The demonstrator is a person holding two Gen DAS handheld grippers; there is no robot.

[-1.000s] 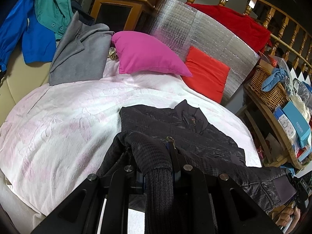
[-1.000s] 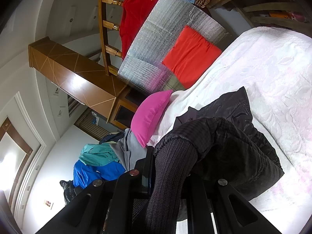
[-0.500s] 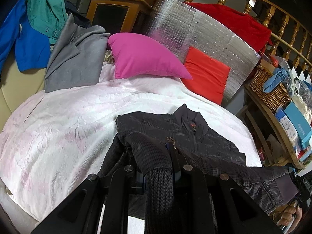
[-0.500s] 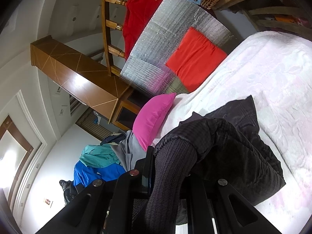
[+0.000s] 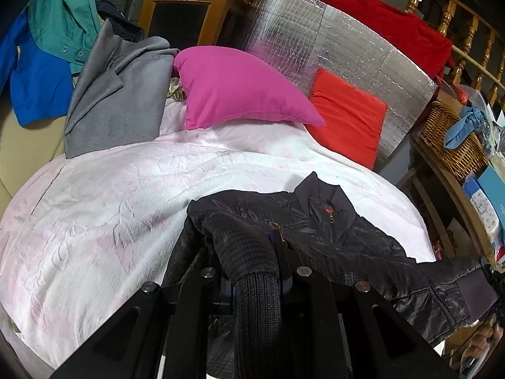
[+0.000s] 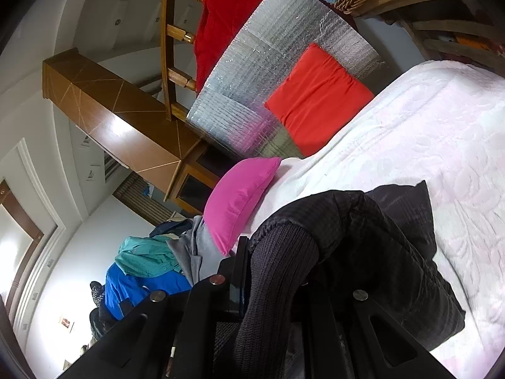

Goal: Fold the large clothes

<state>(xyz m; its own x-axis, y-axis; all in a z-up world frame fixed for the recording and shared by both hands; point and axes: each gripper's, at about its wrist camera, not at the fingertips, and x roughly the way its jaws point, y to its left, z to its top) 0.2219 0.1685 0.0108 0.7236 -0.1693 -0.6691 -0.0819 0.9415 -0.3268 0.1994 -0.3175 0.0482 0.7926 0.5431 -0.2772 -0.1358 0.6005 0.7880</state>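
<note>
A dark quilted jacket (image 5: pixel 318 221) lies on the white-pink bedspread (image 5: pixel 110 205), collar toward the pillows. My left gripper (image 5: pixel 252 252) is shut on one sleeve, its ribbed knit cuff (image 5: pixel 257 300) draped back between the fingers. The other sleeve stretches to the right edge, where the right gripper (image 5: pixel 492 279) holds its end. In the right wrist view my right gripper (image 6: pixel 277 262) is shut on the other ribbed cuff (image 6: pixel 274 284), with the jacket body (image 6: pixel 394 252) bunched beyond it over the bedspread (image 6: pixel 442 142).
A pink pillow (image 5: pixel 240 91) and a red cushion (image 5: pixel 347 120) lean against a silver foil panel (image 5: pixel 331 47) at the head. Grey, teal and blue garments (image 5: pixel 110 88) are piled at the left. A wicker basket (image 5: pixel 451 139) and shelf stand to the right.
Both grippers have drawn the sleeves a little nearer; the jacket body and collar have slid slightly toward me. The right wrist view has tilted and shows more bedspread.
</note>
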